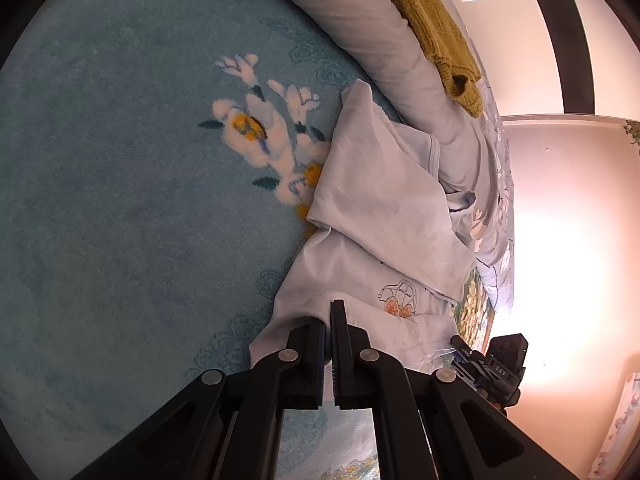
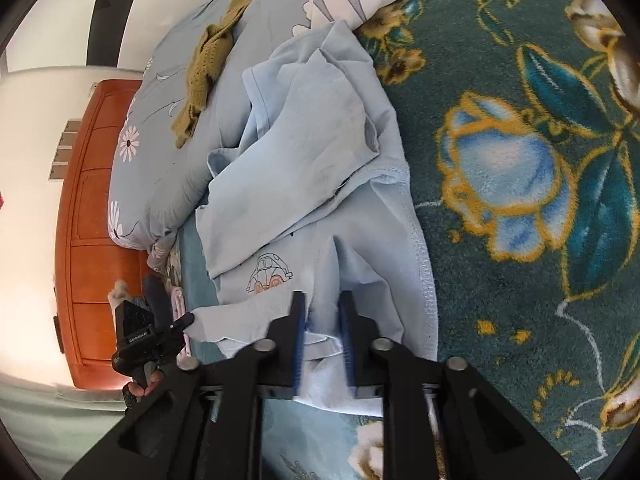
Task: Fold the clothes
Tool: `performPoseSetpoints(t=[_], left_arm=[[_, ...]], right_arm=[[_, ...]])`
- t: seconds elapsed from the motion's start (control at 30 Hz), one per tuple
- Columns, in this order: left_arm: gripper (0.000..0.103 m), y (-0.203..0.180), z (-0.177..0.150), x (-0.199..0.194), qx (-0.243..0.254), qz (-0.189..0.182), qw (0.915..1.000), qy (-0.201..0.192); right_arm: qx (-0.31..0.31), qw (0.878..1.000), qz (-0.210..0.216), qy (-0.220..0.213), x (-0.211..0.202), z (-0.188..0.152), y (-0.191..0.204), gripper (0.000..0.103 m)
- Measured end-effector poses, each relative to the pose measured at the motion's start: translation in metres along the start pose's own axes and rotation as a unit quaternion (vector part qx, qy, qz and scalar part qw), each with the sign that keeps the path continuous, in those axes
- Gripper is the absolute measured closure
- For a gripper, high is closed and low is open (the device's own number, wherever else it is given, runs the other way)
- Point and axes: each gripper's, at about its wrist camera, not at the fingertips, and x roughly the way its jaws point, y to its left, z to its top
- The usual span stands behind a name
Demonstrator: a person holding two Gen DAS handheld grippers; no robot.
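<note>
Pale-blue shirt (image 1: 384, 216), with a small car drawing (image 1: 398, 297), lies crumpled on the floral blanket (image 1: 132, 184) of a bed, beside a pillow (image 1: 372, 28) bearing a mustard knit (image 1: 432, 28). Left claw (image 1: 331, 320) is clamped on the shirt's near edge. Right claw (image 2: 322, 320) has cloth bunched between its blurred fingers and is closed on it. In the right view the left claw pinches a corner.
</note>
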Motion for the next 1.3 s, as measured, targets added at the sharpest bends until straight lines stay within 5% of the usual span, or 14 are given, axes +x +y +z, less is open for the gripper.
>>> performPoseSetpoints(t=[0.13, 0.23, 0.37, 0.53, 0.8, 0.87, 1.0, 1.2, 1.23, 1.27, 1.3], left_arm=[[0.1, -0.004, 0.003, 0.003, 0.011, -0.003, 0.9999, 0.008], [0.1, -0.013, 0.014, -0.001, 0.015, -0.018, 0.9997, 0.006], [0.101, -0.039, 0.037, -0.007, 0.026, -0.034, 0.9991, -0.007], [0.1, -0.075, 0.072, -0.009, 0.033, -0.025, 0.9982, -0.042], [0.098, -0.086, 0.093, 0.011, 0.02, 0.024, 0.9969, -0.072], [0.093, -0.082, 0.093, 0.014, 0.01, 0.024, 0.9968, -0.076], [0.055, -0.08, 0.089, 0.01, 0.011, 0.015, 0.9968, -0.078], [0.049, -0.058, 0.072, -0.003, 0.021, 0.043, 0.994, -0.098], [0.049, -0.05, 0.068, -0.001, 0.015, 0.052, 0.9941, -0.095], [0.049, -0.041, 0.063, 0.002, 0.009, 0.06, 0.9942, -0.089], [0.049, -0.032, 0.058, 0.005, 0.004, 0.067, 0.9944, -0.082]], right_arm=[[-0.002, 0.998, 0.067, -0.008, -0.002, 0.0, 0.009, 0.099], [0.024, 0.987, 0.145, -0.057, -0.017, 0.011, 0.013, 0.099], [0.034, 0.974, 0.186, -0.126, -0.041, 0.036, 0.023, 0.099], [0.028, 0.972, 0.159, -0.173, -0.046, 0.074, 0.038, 0.099], [0.057, 0.977, 0.096, -0.18, -0.017, 0.119, 0.031, 0.099], [0.072, 0.976, 0.092, -0.182, -0.007, 0.121, 0.025, 0.099], [0.086, 0.977, 0.073, -0.179, 0.005, 0.122, 0.015, 0.099], [0.065, 0.982, 0.029, -0.174, 0.003, 0.125, 0.02, 0.095], [0.056, 0.983, 0.022, -0.171, 0.001, 0.125, 0.023, 0.085], [0.049, 0.984, 0.017, -0.17, -0.003, 0.123, 0.025, 0.064], [0.041, 0.984, 0.019, -0.17, -0.007, 0.12, 0.026, 0.057]])
